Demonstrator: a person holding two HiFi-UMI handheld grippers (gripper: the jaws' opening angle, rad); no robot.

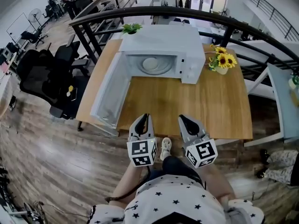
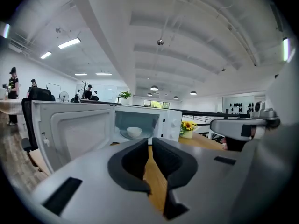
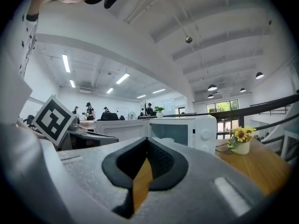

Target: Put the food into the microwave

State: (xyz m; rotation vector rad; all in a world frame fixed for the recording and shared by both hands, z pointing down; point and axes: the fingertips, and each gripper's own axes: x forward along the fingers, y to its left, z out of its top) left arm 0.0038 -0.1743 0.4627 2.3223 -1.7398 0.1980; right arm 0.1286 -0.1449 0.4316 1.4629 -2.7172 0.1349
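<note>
Food bowl (image 2: 134, 131) sits inside the microwave (image 1: 159, 38) at the far side of the table (image 1: 219, 111), its door (image 1: 110, 94) swung open to the left. We hold the left gripper (image 1: 145, 117) and right gripper (image 1: 182, 119) at the near edge, both closed on nothing.

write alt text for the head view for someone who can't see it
Seen from above, a white microwave stands door open on a wooden table, a white bowl inside. The left gripper and right gripper hover shut and empty at the near edge; sunflowers sit right.
</note>
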